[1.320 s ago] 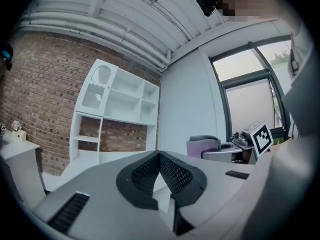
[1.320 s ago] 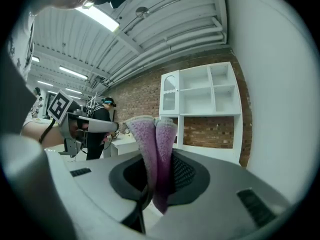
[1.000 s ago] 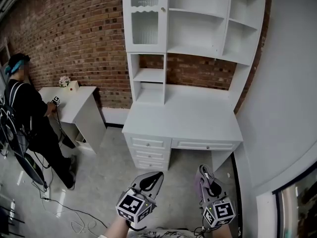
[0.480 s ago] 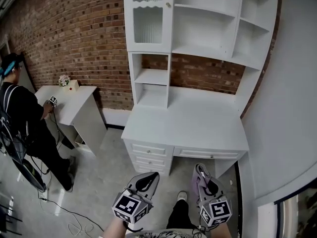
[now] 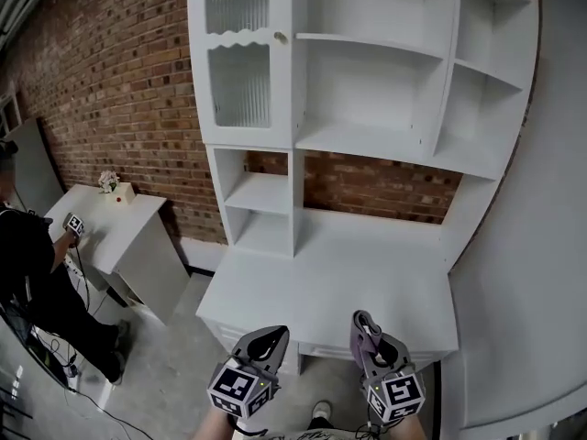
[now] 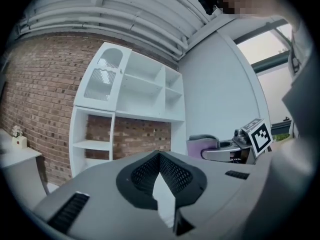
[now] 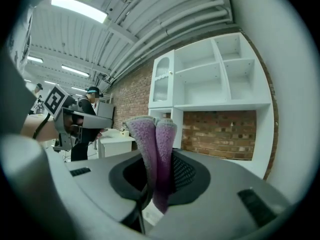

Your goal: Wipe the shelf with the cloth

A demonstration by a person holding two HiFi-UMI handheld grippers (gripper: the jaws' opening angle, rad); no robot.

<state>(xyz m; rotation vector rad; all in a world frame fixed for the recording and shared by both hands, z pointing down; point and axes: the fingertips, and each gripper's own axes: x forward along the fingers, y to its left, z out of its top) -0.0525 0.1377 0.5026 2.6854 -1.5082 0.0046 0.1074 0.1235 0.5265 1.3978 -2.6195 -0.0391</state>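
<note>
A tall white shelf unit (image 5: 367,145) stands on a white desk (image 5: 358,273) against the brick wall; it also shows in the left gripper view (image 6: 135,99) and the right gripper view (image 7: 210,84). My right gripper (image 5: 362,324) is shut on a purple cloth (image 7: 155,149), which sticks up folded between its jaws near the desk's front edge. Beside it, my left gripper (image 5: 269,334) is shut with nothing in it, its jaws meeting at a point (image 6: 159,155). Both grippers are low, short of the shelves.
A small white side table (image 5: 110,223) with a flower pot (image 5: 109,181) stands at the left. A person in black (image 5: 27,264) stands by it holding a marker cube. A plain white wall (image 5: 550,246) closes the right side. Cables lie on the floor.
The view has come closer to the shelf unit, which now fills the frame. Both grippers have moved forward to the desk's front edge, still shut.
</note>
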